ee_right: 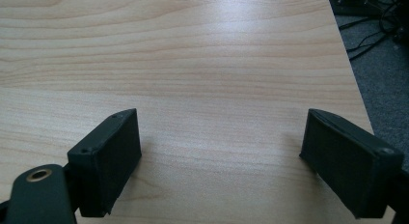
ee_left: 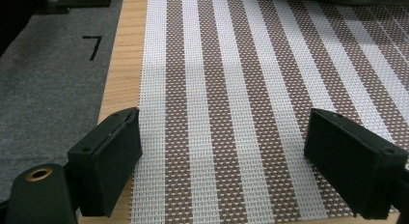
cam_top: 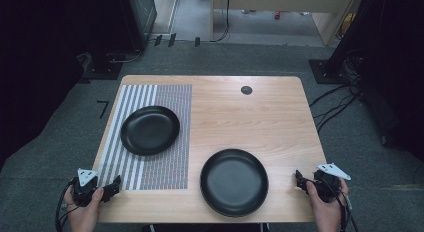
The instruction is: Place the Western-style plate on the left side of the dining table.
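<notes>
1. The table (cam_top: 280, 117) spreads out pale and woody, with a striped placemat (cam_top: 170, 107) laid over its left half, running from the far side nearly to the near edge.

2. Two black plates are in play. One plate on the mat (cam_top: 149, 130) sits squarely on the stripes; the other, the near plate (cam_top: 234, 181), rests on bare wood close to the near edge, a little right of the mat's corner.

3. Here is the relation that matters: the near plate lies between the two hands, and it looks slightly closer to the right tool (cam_top: 303, 182), straight off to that tool's left. The left tool (cam_top: 113, 186) is parked over the mat's near left corner, with the plate on the mat ahead of it and to its right, well apart. Round plates, so no long axis to line up on; any rim point would serve.

4. The left tool (ee_left: 222, 161) is gaping wide, jaws far apart above the woven stripes, nothing between them; whether they touch the mat cannot be told.

5. The right tool (ee_right: 222, 161) is spread just as wide over bare wood near the table's right edge, holding nothing. A likely reach for the near plate would be a sideways swing to the rim.
</notes>
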`<act>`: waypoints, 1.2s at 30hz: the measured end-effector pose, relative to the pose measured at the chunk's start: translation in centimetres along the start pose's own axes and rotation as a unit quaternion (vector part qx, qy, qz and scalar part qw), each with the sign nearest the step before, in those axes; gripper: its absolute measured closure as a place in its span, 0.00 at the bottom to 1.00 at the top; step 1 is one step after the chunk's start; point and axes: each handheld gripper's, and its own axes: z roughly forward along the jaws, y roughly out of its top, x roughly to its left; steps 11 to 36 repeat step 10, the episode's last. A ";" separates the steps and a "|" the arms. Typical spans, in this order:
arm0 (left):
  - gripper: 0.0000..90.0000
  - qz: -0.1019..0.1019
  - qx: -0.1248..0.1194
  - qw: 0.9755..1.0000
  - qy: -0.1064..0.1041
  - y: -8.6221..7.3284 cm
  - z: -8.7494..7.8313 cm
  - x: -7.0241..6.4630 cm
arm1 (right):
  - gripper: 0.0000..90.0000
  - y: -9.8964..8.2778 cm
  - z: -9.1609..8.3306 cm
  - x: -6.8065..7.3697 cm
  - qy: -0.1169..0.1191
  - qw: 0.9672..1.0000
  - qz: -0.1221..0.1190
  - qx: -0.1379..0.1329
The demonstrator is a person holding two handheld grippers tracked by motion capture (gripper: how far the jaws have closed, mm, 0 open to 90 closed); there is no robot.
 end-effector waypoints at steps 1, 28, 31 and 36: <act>0.14 0.000 0.000 1.000 0.000 0.0 0.0 0.0 | 0.15 0.0 0.0 0.0 0.000 1.000 0.000 0.000; 0.14 0.000 0.001 1.000 0.000 0.0 0.0 0.0 | 0.15 0.0 0.0 0.0 -0.001 1.000 0.001 0.000; 0.14 0.000 0.001 1.000 0.000 0.0 0.0 0.0 | 0.15 0.0 0.0 0.0 -0.001 1.000 0.001 0.000; 0.14 0.000 0.001 1.000 0.000 0.0 0.0 0.0 | 0.15 0.0 0.0 0.0 -0.001 1.000 0.001 0.000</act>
